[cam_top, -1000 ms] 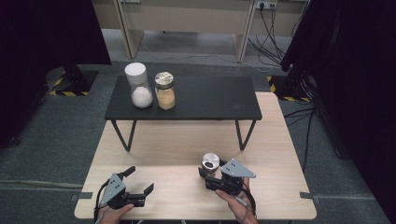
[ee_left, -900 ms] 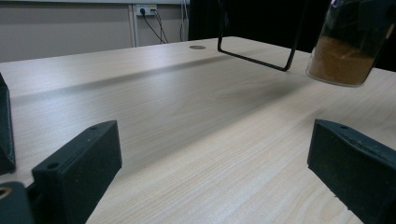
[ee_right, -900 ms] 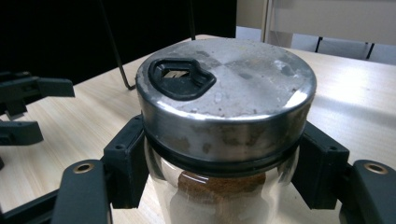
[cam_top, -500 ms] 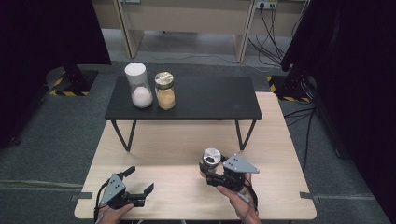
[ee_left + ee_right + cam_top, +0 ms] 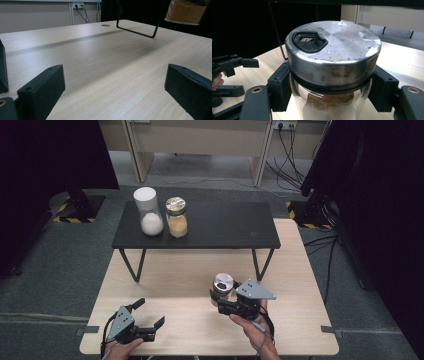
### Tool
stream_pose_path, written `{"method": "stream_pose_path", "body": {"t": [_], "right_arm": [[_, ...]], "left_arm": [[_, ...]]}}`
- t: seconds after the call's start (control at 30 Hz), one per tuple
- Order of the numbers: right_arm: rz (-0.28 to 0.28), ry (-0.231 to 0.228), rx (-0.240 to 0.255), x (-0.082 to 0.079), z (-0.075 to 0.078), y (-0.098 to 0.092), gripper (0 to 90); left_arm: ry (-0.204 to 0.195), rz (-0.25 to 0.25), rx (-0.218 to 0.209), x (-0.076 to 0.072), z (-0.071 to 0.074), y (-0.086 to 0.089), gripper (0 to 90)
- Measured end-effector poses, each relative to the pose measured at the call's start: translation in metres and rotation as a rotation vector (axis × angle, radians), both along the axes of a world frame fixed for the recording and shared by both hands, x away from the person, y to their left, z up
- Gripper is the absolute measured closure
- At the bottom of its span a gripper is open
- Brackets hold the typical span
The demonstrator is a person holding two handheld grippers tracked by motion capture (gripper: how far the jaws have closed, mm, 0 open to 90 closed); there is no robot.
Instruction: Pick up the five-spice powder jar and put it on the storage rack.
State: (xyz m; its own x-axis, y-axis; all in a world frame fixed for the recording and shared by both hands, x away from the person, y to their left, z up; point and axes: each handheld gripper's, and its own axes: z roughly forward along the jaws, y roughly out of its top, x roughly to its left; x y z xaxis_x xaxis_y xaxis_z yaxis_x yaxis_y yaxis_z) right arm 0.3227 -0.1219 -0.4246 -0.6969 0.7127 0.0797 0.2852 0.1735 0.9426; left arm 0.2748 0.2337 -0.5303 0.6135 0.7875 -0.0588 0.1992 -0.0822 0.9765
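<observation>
A glass jar (image 5: 223, 284) with a worn silver lid (image 5: 334, 47) and brown powder inside hangs just above the light wooden table (image 5: 190, 285), right of centre. My right gripper (image 5: 220, 301) is shut on it; in the right gripper view the black pads (image 5: 279, 86) press the glass just below the lid. My left gripper (image 5: 150, 312) rests near the table's front left edge, open, with bare wood between its jaws (image 5: 115, 87). The left gripper view catches the jar's brown-filled bottom (image 5: 186, 11) at the top right.
A low black table (image 5: 225, 227) on thin metal legs stands across the back of the wooden table. On its left end stand a white-lidded jar of white powder (image 5: 148, 212) and a jar of tan powder (image 5: 176, 217). Cables run over the floor behind.
My right gripper has lifted the silver-lidded jar a little higher off the wooden table. The left gripper has stayed where it was.
</observation>
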Motion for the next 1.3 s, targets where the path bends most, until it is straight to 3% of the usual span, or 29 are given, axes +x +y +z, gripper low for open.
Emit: {"method": "stream_pose_path", "body": {"t": [1.3], "right_arm": [[0.066,-0.032,0.005,0.01,0.053,0.01,31.1]], "left_arm": [[-0.001,-0.002,0.003,0.0,0.0,0.0,2.5]]}}
